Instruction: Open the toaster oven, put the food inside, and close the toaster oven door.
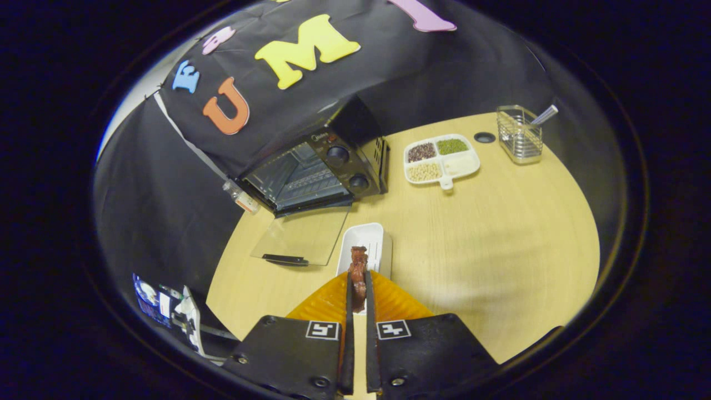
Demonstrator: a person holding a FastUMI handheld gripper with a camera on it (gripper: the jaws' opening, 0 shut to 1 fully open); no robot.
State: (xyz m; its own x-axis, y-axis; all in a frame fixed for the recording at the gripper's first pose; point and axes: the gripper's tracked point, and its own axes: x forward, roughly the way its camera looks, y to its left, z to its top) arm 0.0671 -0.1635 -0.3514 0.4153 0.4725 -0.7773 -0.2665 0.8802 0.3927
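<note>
Both fingers of gripper [358, 289] clamped on brown food piece [358, 265], held over white tray [364, 244] near the tabletop's [489, 250] near edge. Keep grip firm; lift clear of tray rim before travel. Beyond, glass door [303, 236] folded flat onto tabletop; pass above it, avoiding its handle. Farther, at the left rear edge, toaster oven [319, 172] stands open: aim for the rack, enter level, then release.

On the tabletop [500, 233], the toaster oven [316, 169] stands far left with its door [303, 236] down toward the white tray [366, 244]; the divided dish [441, 160] lies to its right, the wire rack [519, 136] farther right.
</note>
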